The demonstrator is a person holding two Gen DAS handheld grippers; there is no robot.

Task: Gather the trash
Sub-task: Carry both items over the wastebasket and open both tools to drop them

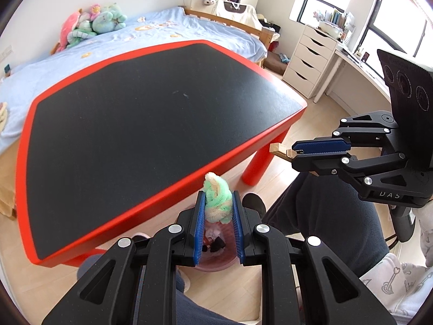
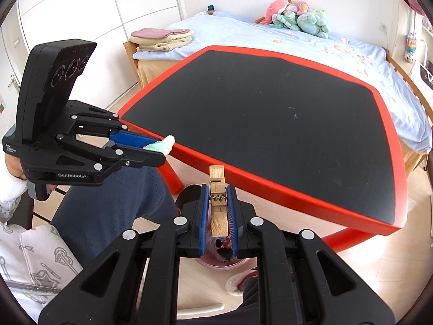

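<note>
While both units hang off the near edge of the counter [image 1: 162, 103], each pair of fingers is clamped on one item.

L gripper [image 1: 217, 211]: fingers narrow, blue pads pressed on a fuzzy green-and-cream scrap [image 1: 217, 200], which sticks out past the tips. Same scrap shows in the right wrist view, pinched at the tips just beside the counter's red rim.

R gripper [image 2: 218, 214]: fingers narrow, shut on a wooden clothespin [image 2: 217, 203], spring end between the pads, jaw end poking fwd. In the left wrist view the pin's tip juts toward the red counter leg [image 1: 257, 168].

Bin: a pinkish trash bin [image 1: 216, 262] sits on the wood floor directly below both grippers, dark bits and pale wrappers inside.

Counter top: black mat, red border. Person seated, dark trousers, knees under the grippers. Bed [image 2: 297, 38] w/ blue sheet and plush toys [image 2: 297, 16] behind the counter.
</note>
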